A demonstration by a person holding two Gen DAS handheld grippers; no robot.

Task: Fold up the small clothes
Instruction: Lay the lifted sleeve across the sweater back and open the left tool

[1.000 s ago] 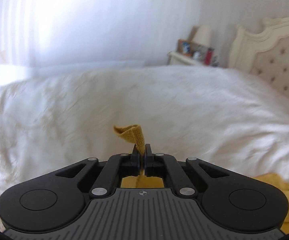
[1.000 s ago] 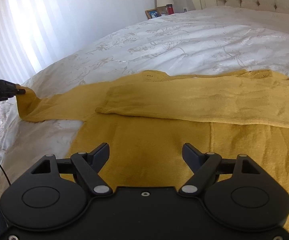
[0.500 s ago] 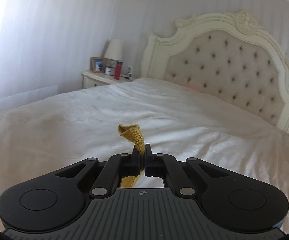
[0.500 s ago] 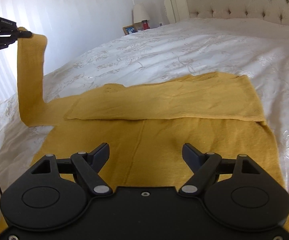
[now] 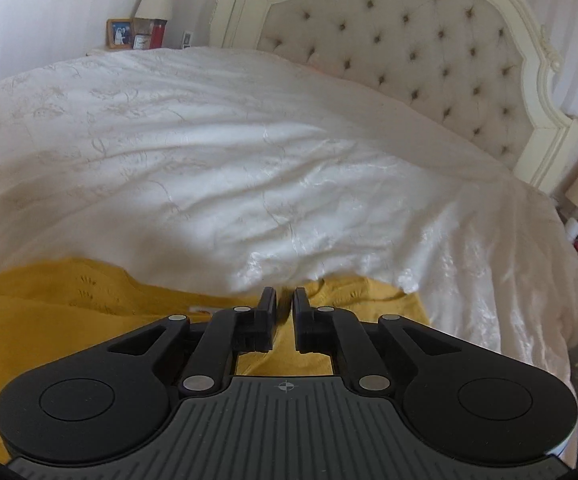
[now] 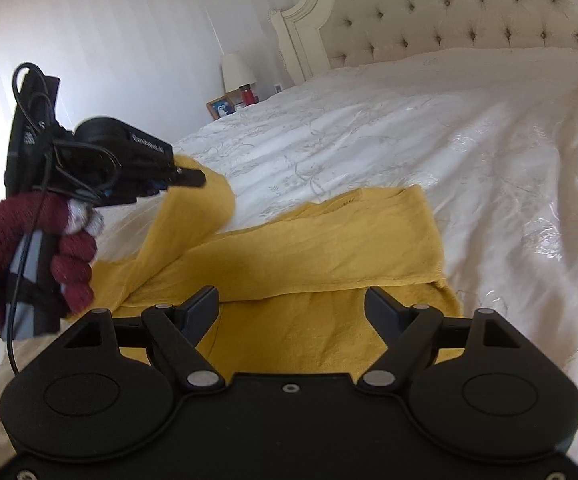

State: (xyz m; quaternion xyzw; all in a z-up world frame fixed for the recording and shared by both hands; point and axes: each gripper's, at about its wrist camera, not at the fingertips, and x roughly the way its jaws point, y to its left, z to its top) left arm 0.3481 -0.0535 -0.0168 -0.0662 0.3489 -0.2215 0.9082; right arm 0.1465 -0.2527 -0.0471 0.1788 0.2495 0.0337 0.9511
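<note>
A mustard-yellow knit sweater (image 6: pixel 321 252) lies flat on the white bedspread (image 6: pixel 469 152), one sleeve folded across its body. My left gripper (image 5: pixel 285 300) hovers over the sweater (image 5: pixel 49 312); its jaws stand a small gap apart with nothing between them. In the right wrist view the left gripper (image 6: pixel 193 178) sits at the end of the other sleeve (image 6: pixel 193 216), which droops in an arc from it. My right gripper (image 6: pixel 291 300) is open and empty above the sweater's lower part.
A tufted cream headboard (image 5: pixel 429 52) stands at the far end of the bed. A nightstand with a lamp (image 5: pixel 155 0), a photo frame and a red bottle is at the back left. A gloved hand (image 6: pixel 29 240) holds the left gripper.
My left gripper has swung the sleeve from high on the left down over the sweater, and its jaws have parted. The right gripper has stayed open.
</note>
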